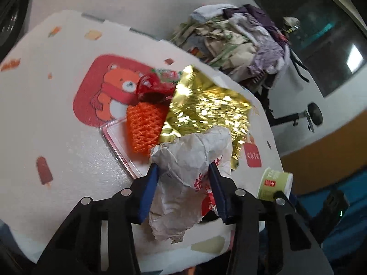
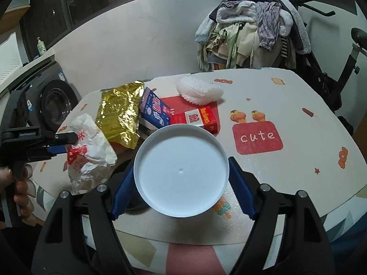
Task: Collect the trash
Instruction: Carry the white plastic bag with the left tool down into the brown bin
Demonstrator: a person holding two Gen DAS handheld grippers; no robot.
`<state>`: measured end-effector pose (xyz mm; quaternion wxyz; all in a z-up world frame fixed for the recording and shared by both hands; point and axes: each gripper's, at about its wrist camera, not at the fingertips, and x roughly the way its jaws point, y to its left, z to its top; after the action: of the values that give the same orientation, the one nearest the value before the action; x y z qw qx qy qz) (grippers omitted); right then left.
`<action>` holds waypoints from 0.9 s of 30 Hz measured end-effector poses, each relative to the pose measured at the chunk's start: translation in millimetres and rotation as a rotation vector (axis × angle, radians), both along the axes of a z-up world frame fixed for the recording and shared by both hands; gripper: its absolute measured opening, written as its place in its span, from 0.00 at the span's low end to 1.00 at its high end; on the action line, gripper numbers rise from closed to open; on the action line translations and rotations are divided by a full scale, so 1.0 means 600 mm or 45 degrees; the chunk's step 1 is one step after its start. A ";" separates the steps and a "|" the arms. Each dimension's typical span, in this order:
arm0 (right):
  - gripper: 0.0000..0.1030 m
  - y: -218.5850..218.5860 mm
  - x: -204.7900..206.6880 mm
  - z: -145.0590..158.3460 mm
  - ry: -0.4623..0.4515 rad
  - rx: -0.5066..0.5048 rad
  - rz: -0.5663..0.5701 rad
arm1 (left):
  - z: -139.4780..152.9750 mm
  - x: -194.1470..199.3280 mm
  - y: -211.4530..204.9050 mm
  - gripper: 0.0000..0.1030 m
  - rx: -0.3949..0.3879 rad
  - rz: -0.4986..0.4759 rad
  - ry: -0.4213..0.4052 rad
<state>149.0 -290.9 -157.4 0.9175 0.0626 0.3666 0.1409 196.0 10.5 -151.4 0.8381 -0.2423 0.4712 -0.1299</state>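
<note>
My left gripper (image 1: pixel 183 167) is shut on a crumpled white paper wrapper (image 1: pixel 183 197) with red print, its blue pads pressing both sides. In the right wrist view the left gripper (image 2: pixel 62 144) holds the wrapper (image 2: pixel 91 153) at the table's left edge. My right gripper (image 2: pixel 181 162) is shut on a green cup (image 1: pixel 275 182), whose round white base (image 2: pixel 181 171) faces the camera. On the table lie a gold foil bag (image 2: pixel 119 114), a blue carton (image 2: pixel 153 110), a red cigarette pack (image 2: pixel 197 118), a white foam net (image 2: pixel 199 90), an orange foam net (image 1: pixel 144 126) and a red plastic wrapper (image 1: pixel 151 87).
The table (image 2: pixel 286 87) has a white cartoon-print cover. A clear plastic box (image 1: pixel 117 142) lies under the orange net. A heap of clothes (image 2: pixel 252 32) rests on an exercise bike behind the table. A washing machine (image 2: pixel 55 105) stands at the left. A hand (image 2: pixel 20 190) grips the left gripper's handle.
</note>
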 end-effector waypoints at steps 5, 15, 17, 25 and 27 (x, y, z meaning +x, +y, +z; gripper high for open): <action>0.74 0.010 -0.029 0.030 -0.040 0.003 0.018 | 0.049 -0.053 -0.003 0.43 0.139 -0.085 -0.108; 0.74 0.037 -0.118 0.055 -0.074 -0.016 0.064 | 0.044 -0.225 -0.025 0.43 0.339 -0.310 -0.211; 0.74 0.043 -0.138 0.050 -0.068 -0.020 0.074 | 0.022 -0.260 -0.032 0.43 0.370 -0.361 -0.191; 0.74 0.056 -0.181 0.023 -0.021 -0.052 0.094 | -0.078 -0.330 -0.096 0.45 0.419 -0.610 -0.052; 0.74 0.053 -0.189 0.022 -0.021 -0.063 0.092 | -0.093 -0.330 -0.111 0.50 0.412 -0.651 -0.039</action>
<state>35.6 -259.1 -144.3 0.9161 0.0254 0.3644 0.1653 -1.9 -55.9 -207.0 0.8130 0.0230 0.5187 -0.2636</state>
